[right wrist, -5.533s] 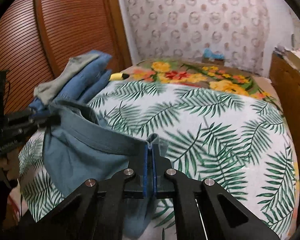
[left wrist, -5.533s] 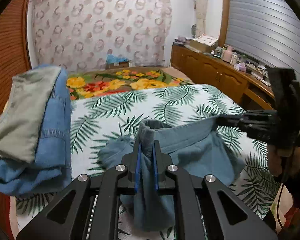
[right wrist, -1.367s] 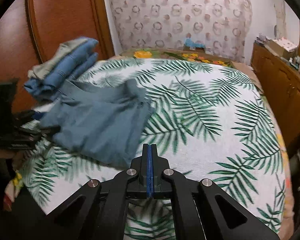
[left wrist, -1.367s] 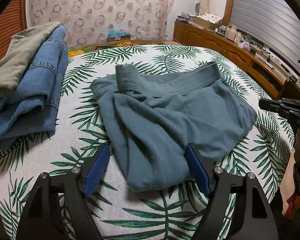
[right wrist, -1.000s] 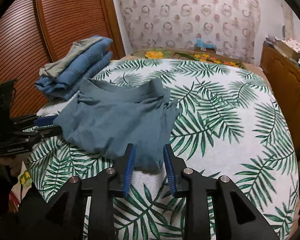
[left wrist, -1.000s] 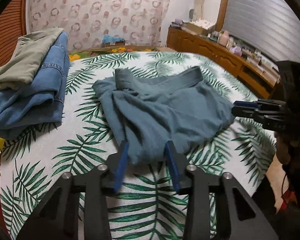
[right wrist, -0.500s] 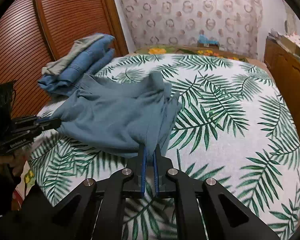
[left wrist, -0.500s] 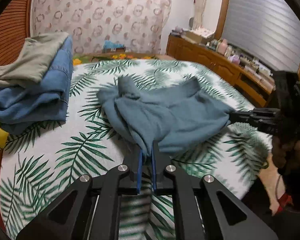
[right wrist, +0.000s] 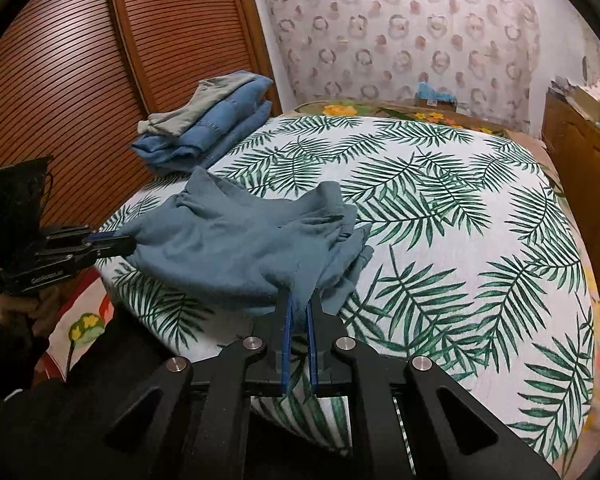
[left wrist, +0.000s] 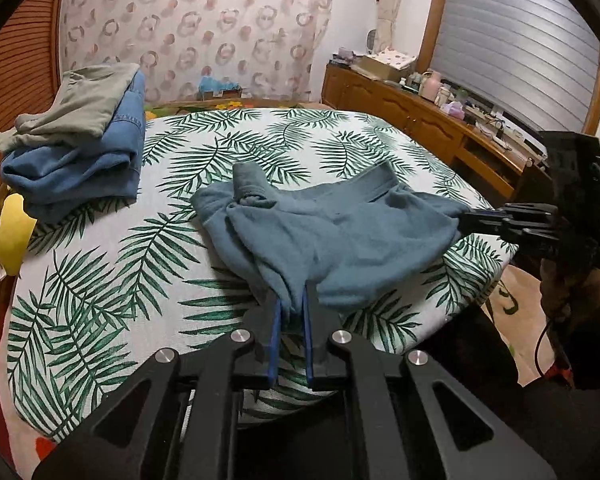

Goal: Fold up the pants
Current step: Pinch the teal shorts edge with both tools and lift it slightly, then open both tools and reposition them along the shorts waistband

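Note:
The teal-grey pants [left wrist: 340, 232] lie bunched on the palm-leaf bedspread [left wrist: 100, 280] near its front edge. My left gripper [left wrist: 290, 312] is shut on a near corner of the pants and lifts it off the bed. My right gripper [right wrist: 299, 312] is shut on the other near corner [right wrist: 260, 248]. In the left wrist view the right gripper [left wrist: 466, 216] shows at the right, pinching the cloth. In the right wrist view the left gripper [right wrist: 128, 242] shows at the left. The waistband [left wrist: 364, 188] lies on the far side.
A stack of folded clothes, blue denim [left wrist: 80, 160] under a grey-green garment [left wrist: 84, 104], sits at the bed's far left by the wooden slatted doors [right wrist: 80, 60]. A yellow object [left wrist: 10, 232] lies at the left edge. A cluttered wooden sideboard [left wrist: 428, 120] runs along the right.
Both grippers closed on the near corners of the pants about half a second ago. They have since raised the corners and drawn them toward the bed's front edge.

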The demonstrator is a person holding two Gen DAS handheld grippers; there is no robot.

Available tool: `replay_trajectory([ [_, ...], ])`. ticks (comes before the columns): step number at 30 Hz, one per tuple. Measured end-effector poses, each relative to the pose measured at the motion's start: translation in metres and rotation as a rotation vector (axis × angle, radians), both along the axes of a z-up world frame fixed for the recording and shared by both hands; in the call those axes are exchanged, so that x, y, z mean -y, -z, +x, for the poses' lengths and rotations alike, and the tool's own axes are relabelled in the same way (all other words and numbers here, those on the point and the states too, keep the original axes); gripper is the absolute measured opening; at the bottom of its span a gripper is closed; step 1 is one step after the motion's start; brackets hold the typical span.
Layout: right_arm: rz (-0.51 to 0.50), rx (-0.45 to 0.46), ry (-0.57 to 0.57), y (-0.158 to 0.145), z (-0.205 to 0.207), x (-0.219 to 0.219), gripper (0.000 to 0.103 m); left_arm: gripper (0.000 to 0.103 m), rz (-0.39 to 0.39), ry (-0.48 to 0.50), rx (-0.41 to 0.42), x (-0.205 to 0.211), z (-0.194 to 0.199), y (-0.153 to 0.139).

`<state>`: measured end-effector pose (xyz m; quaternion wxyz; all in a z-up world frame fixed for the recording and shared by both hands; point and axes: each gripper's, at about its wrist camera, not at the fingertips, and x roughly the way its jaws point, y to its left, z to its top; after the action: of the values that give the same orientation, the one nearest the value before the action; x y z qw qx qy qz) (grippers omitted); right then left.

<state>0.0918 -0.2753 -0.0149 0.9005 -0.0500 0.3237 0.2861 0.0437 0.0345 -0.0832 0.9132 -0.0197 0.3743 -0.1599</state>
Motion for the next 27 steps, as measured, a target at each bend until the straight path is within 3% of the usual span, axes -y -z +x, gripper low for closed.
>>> replay_trajectory([
  [3, -0.034, 0.046, -0.001, -0.007, -0.010, -0.003, 0.010, 0.021, 0.022, -0.008, -0.003, 0.001, 0.003, 0.000],
  [5, -0.038, 0.061, -0.009, -0.011, -0.010, -0.005, 0.010, 0.049, 0.029, -0.015, 0.012, 0.002, 0.005, -0.004],
  [8, -0.061, 0.076, 0.001, -0.014, -0.004, -0.011, 0.017, 0.062, 0.033, -0.013, 0.032, 0.000, 0.010, -0.008],
  [12, -0.069, 0.085, 0.007, -0.016, 0.010, -0.017, 0.027, 0.062, 0.049, -0.028, 0.049, -0.001, 0.027, -0.012],
  [22, -0.116, 0.034, 0.008, -0.001, 0.081, -0.045, 0.027, 0.062, 0.084, 0.014, 0.013, 0.007, 0.072, 0.004],
  [27, -0.115, -0.003, -0.017, 0.005, 0.095, -0.057, 0.027, 0.062, 0.075, 0.022, 0.007, 0.005, 0.077, 0.006],
])
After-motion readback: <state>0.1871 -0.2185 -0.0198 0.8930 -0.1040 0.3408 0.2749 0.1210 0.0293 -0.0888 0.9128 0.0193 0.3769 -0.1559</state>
